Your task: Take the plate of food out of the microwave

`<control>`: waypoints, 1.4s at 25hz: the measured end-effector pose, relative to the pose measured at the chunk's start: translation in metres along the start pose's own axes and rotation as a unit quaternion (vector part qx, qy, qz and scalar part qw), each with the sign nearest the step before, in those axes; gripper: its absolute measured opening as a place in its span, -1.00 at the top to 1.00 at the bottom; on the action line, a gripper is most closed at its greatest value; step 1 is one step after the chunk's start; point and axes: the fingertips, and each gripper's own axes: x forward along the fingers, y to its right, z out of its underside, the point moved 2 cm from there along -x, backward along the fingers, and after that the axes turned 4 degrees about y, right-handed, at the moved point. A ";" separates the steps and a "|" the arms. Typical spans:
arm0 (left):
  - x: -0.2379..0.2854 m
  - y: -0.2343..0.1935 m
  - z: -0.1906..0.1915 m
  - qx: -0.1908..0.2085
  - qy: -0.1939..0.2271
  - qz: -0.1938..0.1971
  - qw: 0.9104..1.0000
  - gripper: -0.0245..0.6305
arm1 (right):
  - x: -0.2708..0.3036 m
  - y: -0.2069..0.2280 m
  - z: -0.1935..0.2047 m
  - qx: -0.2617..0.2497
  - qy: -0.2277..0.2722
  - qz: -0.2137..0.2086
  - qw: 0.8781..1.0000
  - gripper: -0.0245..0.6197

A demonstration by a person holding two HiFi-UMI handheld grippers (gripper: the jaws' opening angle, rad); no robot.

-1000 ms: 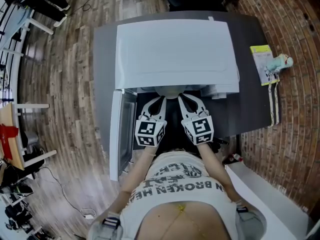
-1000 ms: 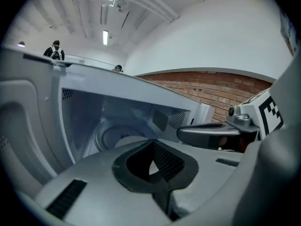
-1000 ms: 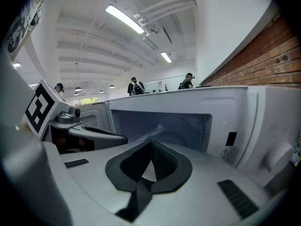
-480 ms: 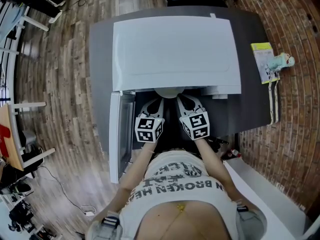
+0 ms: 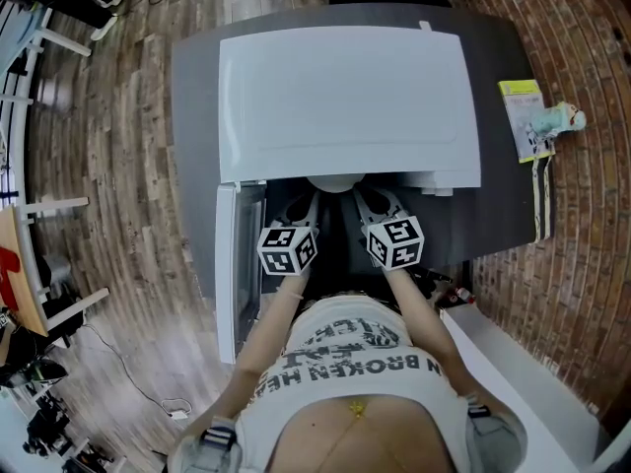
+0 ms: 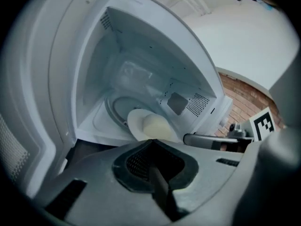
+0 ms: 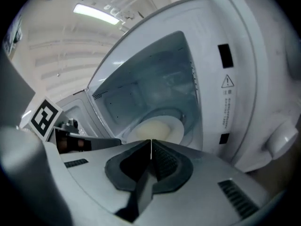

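Now, compared with a second earlier, my left gripper and right gripper have rolled outward, so each marker cube shows two faces from above. At far left the microwave's door hangs open. Both pairs of jaws are closed on the plate, held at the oven's mouth. Its near rim hides behind my jaws, and the pale food cannot be identified.

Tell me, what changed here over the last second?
Both the left hand-held gripper and the right hand-held gripper rolled a little and dipped slightly at the microwave mouth. Nothing was grabbed or released. Both stay shut, the plate of food sits just beyond their tips, and the door stays open.
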 end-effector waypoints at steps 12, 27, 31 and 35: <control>0.006 -0.021 0.008 -0.220 0.053 0.018 0.974 0.62 | 0.004 0.015 0.012 0.171 0.022 -0.009 0.985 0.48; 0.031 -0.025 0.011 -0.357 0.074 0.084 0.927 0.52 | 0.026 0.032 0.028 0.400 0.037 -0.071 0.913 0.47; 0.036 -0.022 0.013 -0.368 0.067 0.096 0.923 0.52 | 0.029 0.029 0.027 0.411 0.040 -0.080 0.907 0.65; 0.038 -0.023 0.013 -0.372 0.071 0.098 0.920 0.66 | 0.031 0.029 0.025 0.411 0.045 -0.083 0.907 0.76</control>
